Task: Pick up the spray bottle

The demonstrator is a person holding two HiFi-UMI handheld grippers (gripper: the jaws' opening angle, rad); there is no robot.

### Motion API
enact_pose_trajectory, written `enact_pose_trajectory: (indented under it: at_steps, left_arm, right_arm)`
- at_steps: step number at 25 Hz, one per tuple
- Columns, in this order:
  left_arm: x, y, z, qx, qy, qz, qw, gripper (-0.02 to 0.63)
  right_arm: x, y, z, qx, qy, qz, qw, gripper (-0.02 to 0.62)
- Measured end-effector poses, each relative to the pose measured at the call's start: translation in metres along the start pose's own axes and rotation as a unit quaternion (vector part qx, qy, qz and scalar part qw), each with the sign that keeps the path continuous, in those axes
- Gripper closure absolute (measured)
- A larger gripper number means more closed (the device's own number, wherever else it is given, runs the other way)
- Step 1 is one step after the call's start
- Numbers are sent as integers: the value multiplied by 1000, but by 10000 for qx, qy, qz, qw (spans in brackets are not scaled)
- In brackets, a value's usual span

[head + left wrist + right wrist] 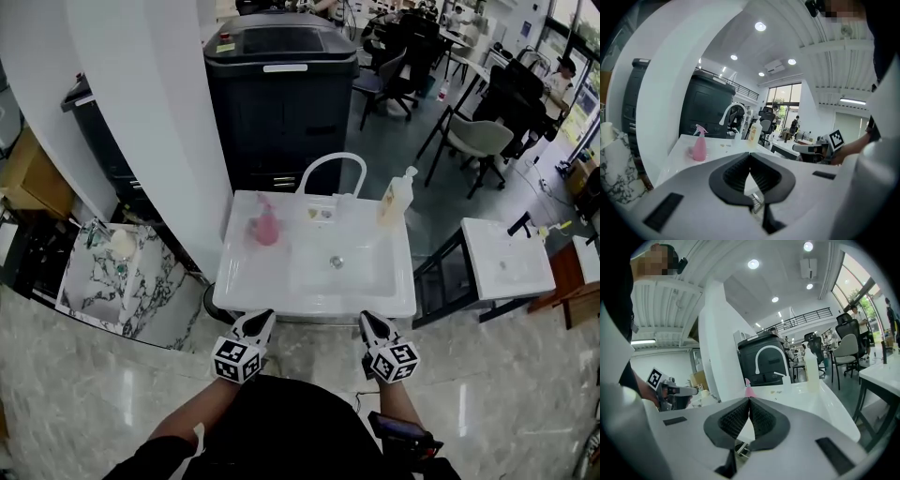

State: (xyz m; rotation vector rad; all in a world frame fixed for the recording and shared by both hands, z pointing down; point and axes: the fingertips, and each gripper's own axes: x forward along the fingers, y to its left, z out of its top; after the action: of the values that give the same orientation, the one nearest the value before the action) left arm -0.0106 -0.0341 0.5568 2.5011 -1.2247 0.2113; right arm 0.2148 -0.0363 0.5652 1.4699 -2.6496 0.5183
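A pink spray bottle (266, 226) stands upright on the back left ledge of a white sink unit (281, 300). The left gripper view has the bottle (699, 144) ahead and to the left; in the right gripper view only the bottle's top (749, 388) pokes up behind the jaw tips. My left gripper (254, 324) and right gripper (375, 327) hover at the sink's near edge, well short of the bottle. Both are shut, their tips together with nothing between them.
A white arched faucet (332, 170) and a pale soap bottle (397, 199) stand at the sink's back. Behind is a dark cabinet (278, 94); a white pillar (141, 112) rises at the left. A second sink unit (506, 262) stands at the right, chairs beyond.
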Motion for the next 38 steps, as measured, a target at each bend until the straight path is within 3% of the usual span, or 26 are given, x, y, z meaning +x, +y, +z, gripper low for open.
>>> enact_pose_trajectory:
  at_steps: [5, 12, 24, 30, 38]
  left_arm:
    - [3, 31, 11, -24, -38, -165, 9999, 598]
    - [-9, 82, 14, -79, -38, -33, 10000, 598]
    - [-2, 132, 18, -223, -96, 307, 9992, 598]
    - [13, 156, 18, -334, 1, 591, 9977, 598]
    - [59, 177, 35, -305, 85, 690, 9971, 598]
  right_arm:
    - [24, 6, 6, -31, 115, -259, 9996, 569]
    - [68, 18, 22, -135, 78, -297, 9994, 569]
    - [136, 26, 22, -142, 324, 138, 9993, 569]
    - [175, 14, 25, -72, 417, 377, 9984, 569]
    - [225, -14, 44, -79, 480, 621, 9969, 569]
